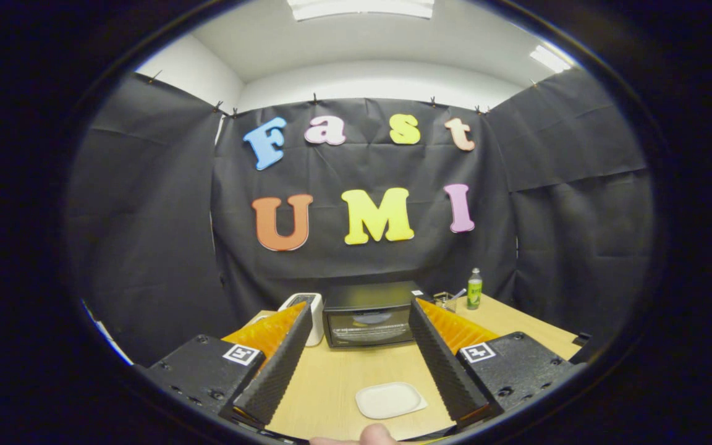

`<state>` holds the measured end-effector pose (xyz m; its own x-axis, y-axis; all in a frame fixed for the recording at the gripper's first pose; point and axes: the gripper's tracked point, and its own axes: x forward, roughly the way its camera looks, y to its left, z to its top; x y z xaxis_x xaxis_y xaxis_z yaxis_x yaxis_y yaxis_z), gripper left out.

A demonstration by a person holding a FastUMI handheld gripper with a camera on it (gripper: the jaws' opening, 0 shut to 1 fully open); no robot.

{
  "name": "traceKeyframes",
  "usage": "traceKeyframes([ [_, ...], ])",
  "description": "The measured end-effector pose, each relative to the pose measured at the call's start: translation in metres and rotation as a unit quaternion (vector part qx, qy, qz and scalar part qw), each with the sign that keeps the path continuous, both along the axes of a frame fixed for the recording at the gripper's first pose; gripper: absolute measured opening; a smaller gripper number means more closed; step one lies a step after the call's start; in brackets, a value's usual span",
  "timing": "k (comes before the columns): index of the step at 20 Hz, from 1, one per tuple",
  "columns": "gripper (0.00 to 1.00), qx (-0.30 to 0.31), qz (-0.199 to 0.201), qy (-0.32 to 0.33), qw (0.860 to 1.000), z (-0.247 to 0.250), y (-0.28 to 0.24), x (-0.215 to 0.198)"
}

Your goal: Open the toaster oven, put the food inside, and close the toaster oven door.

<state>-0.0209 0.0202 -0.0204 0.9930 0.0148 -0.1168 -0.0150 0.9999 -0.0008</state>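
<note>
Tongs [362, 312] spread wide, framing boxy glass-fronted toaster oven [368, 315].

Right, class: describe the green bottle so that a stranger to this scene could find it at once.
Start at the black toaster oven at the far end of the wooden table, beyond the open gripper. To its right stands a clear glass, then the green bottle. It is the tallest, the only green thing, with a pale cap.

Toaster oven [368, 315] behind plate [390, 400] (bottle [474, 288] right), on table [331, 377].
</note>
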Motion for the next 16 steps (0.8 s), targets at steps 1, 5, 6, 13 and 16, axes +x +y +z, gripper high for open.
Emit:
traceKeyframes([
  [1, 1.0, -0.002, 0.005, -0.003, 1.0, 0.002, 0.003, 0.0],
  [5, 1.0, -0.001, 0.011, -0.015, 1.0, 0.007, 0.004, -0.002],
  [6, 1.0, 0.005, 0.013, -0.02, 1.0, 0.008, 0.005, -0.001],
  [13, 1.0, 0.003, -0.018, -0.009, 1.0, -0.002, -0.014, 0.008],
  [16, 1.0, 0.007, -0.026, -0.014, 1.0, -0.002, -0.016, 0.009],
])
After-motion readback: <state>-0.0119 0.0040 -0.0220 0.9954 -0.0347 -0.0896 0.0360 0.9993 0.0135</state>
